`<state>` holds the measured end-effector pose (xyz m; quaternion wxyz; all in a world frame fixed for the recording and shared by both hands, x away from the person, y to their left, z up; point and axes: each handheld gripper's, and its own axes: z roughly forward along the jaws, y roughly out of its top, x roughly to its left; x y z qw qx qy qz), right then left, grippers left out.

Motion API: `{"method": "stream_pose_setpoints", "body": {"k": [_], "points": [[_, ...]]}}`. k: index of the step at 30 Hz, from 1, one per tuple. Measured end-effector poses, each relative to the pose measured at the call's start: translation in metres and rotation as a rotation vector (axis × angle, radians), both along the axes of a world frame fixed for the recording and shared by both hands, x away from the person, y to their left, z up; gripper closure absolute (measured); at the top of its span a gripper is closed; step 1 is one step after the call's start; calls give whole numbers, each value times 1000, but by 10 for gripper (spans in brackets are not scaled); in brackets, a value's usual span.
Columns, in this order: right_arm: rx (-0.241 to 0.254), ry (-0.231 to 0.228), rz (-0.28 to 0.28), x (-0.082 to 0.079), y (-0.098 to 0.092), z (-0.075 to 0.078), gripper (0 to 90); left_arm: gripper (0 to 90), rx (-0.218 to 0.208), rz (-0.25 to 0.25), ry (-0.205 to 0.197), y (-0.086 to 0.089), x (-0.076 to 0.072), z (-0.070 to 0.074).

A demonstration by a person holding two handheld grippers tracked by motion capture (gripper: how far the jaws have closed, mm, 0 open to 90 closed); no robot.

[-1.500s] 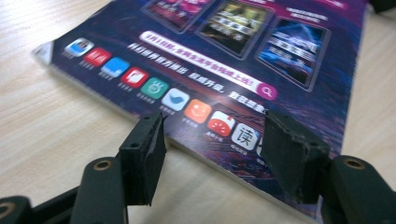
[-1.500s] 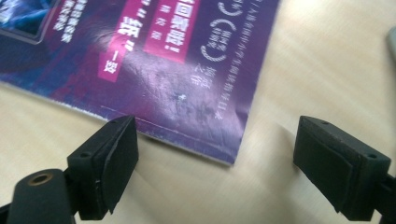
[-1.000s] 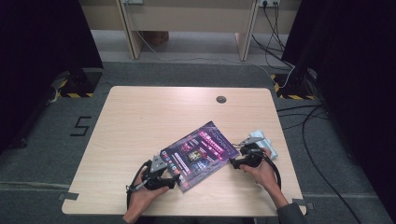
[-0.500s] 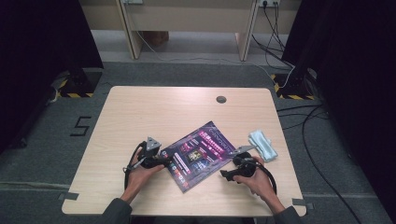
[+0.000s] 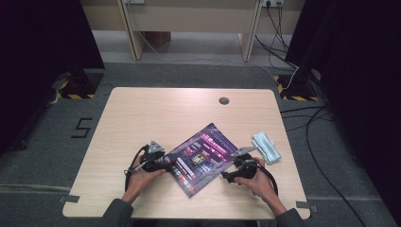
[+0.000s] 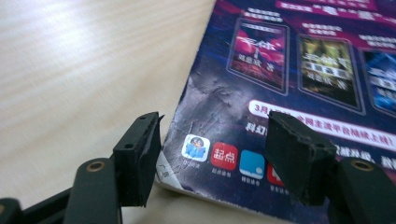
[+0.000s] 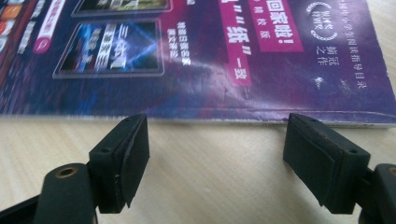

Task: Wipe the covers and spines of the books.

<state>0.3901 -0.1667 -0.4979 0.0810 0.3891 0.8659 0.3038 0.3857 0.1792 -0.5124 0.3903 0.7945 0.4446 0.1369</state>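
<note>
Two hand-held grippers flank a purple magazine [image 5: 202, 158] that lies flat and askew on the near half of the light wooden table [image 5: 156, 113], its glossy cover facing up. The left gripper [image 5: 166, 165] sits at the magazine's left corner, held low in the person's left hand [image 5: 137, 177]. In the left gripper view its jaws stand apart, having just been closing a little, with the magazine's worn corner [image 6: 187, 154] between them; the left pad sits just at the cover's edge, the right pad hangs above the cover near a row of small app icons, and neither pad presses on it. The right gripper [image 5: 226, 177] rests just off the magazine's near right edge, in the person's right hand [image 5: 257, 182]. In the right gripper view its jaws [image 7: 215, 158] are spread wide over bare wood, nothing between them, and the magazine's edge [image 7: 233, 114] runs across just beyond the pads without touching them. A pale blue folded cloth [image 5: 265, 147] lies near the right edge of the table, beside the right hand and apart from the magazine. A round grommet [image 5: 223, 100] sits toward the far edge.
</note>
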Motion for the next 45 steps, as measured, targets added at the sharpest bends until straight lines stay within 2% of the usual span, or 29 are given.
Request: {"method": "stream_pose_setpoints", "body": {"k": [5,7,8,12,14,16,22,24,26,28,31,33,34,36,40,43,45], "points": [[13,-7,-19,7,-2,-1,230,364,4,-24,36,-6,-22,2],[5,0,-23,9,-4,0,211,347,26,-43,42,-8,-31,4],[6,-3,-20,11,-5,-1,212,345,23,-46,49,-9,-36,5],[38,4,-32,14,-7,-1,212,340,-3,-92,87,-13,-54,4],[38,10,-37,15,-5,-1,212,337,-5,-109,86,-17,-62,4],[37,11,-30,15,-4,-1,212,329,20,-159,85,-23,-71,5],[26,10,-37,19,1,-1,169,313,-5,-230,117,-32,-86,6],[26,11,-41,21,2,-1,168,323,-38,-233,126,-31,-86,7],[24,8,-36,24,2,-1,164,343,-98,-216,121,-27,-82,9],[28,9,-38,26,4,-2,160,340,-117,-192,101,-25,-77,11],[23,9,-36,29,6,-1,163,331,-112,-150,72,-25,-67,11],[25,15,-37,31,6,0,201,331,-119,-126,58,-24,-60,9],[30,21,-46,31,4,0,234,331,-114,-118,53,-24,-57,9],[52,48,-58,30,-1,2,236,331,-112,-100,37,-23,-53,8],[53,55,-73,25,-5,2,234,334,-108,-88,44,-24,-43,5],[47,54,-32,17,-3,2,231,348,-103,-90,61,-32,-36,1],[43,49,-26,15,0,2,226,372,-106,-102,70,-37,-34,-1]]}}
